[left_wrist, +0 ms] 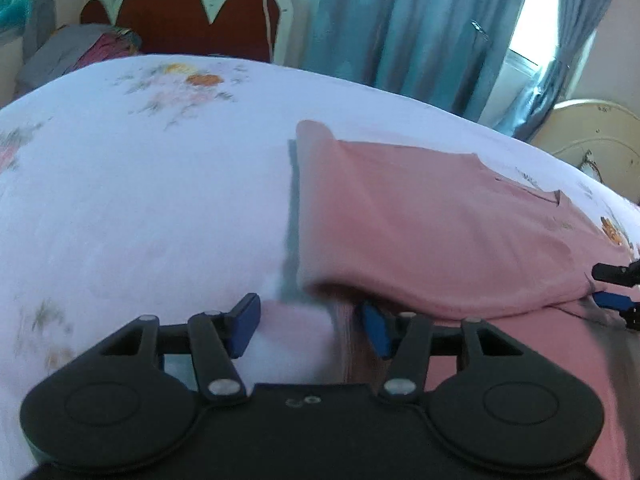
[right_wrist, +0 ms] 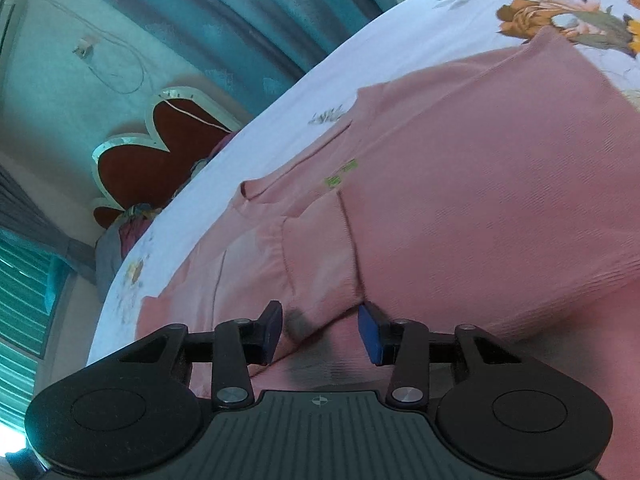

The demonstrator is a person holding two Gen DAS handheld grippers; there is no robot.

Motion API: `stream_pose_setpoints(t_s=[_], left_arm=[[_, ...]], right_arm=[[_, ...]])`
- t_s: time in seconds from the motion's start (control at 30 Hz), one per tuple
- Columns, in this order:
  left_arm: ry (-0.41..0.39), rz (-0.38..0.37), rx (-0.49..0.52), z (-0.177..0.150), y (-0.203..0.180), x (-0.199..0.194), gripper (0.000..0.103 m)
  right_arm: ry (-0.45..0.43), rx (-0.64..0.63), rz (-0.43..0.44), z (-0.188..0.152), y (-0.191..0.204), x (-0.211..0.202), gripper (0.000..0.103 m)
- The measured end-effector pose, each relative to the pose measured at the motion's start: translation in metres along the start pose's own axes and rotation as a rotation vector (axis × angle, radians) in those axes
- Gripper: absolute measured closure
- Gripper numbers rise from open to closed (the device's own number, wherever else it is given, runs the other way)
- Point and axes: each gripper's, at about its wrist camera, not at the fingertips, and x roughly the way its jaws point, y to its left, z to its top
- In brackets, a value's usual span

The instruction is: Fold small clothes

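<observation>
A pink garment (left_wrist: 440,232) lies spread on the white floral bedsheet (left_wrist: 140,200), with one side folded over so a doubled edge faces me. My left gripper (left_wrist: 310,328) is at the near left corner of that fold. Its jaws stand apart, the right pad (left_wrist: 376,332) tucked under the folded edge and the left pad over bare sheet. In the right wrist view the same garment (right_wrist: 480,200) shows a small green label (right_wrist: 342,174). My right gripper (right_wrist: 320,334) straddles a raised fold of the pink cloth, and its pads stand clear of the fabric. The right gripper (left_wrist: 604,286) also shows at the left wrist view's right edge.
A red scalloped headboard (left_wrist: 192,12) and a pile of clothes (left_wrist: 80,52) stand at the far end of the bed. Blue curtains (left_wrist: 400,20) hang behind, and a cream round piece of furniture (left_wrist: 592,140) stands beside the bed. White sheet stretches left of the garment.
</observation>
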Motion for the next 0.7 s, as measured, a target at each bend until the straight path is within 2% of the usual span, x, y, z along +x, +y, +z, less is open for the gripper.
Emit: stream_pose_setpoints(t_s=[0.03, 0.07, 0.13, 0.23, 0.37, 0.43, 0.47, 0.53, 0.6, 0.7], left_arm=[[-0.003, 0.003, 0.021, 0.003, -0.002, 0.004, 0.054], [-0.007, -0.001, 0.033, -0.003, 0.008, 0.001, 0.056], [-0.02, -0.007, 0.054, -0.005, 0.01, 0.005, 0.059], [-0.024, -0.02, 0.082, -0.009, 0.011, 0.002, 0.063], [-0.027, -0.031, 0.104, -0.009, 0.013, 0.002, 0.064], [-0.028, -0.032, 0.11, -0.009, 0.012, 0.002, 0.064], [-0.029, -0.032, 0.113, -0.009, 0.012, 0.002, 0.064], [-0.033, -0.036, 0.11, -0.009, 0.012, 0.003, 0.064], [-0.032, -0.034, 0.111, -0.009, 0.012, 0.003, 0.064], [-0.029, -0.029, 0.11, -0.009, 0.011, 0.003, 0.064]], right_arm=[[0.002, -0.018, -0.02, 0.002, 0.004, 0.005, 0.07], [-0.001, -0.032, -0.043, 0.004, 0.008, 0.008, 0.074], [-0.002, -0.043, -0.039, 0.008, 0.013, 0.016, 0.098], [-0.061, -0.126, -0.024, 0.012, 0.032, 0.003, 0.099], [-0.281, -0.192, 0.064, 0.024, 0.06, -0.064, 0.099], [-0.346, -0.256, 0.022, 0.026, 0.06, -0.085, 0.099], [-0.315, -0.282, -0.049, 0.026, 0.051, -0.083, 0.099], [-0.191, -0.238, -0.14, 0.022, 0.019, -0.065, 0.099], [-0.149, -0.222, -0.169, 0.009, -0.001, -0.059, 0.099], [-0.144, -0.191, -0.165, -0.003, -0.01, -0.055, 0.099]])
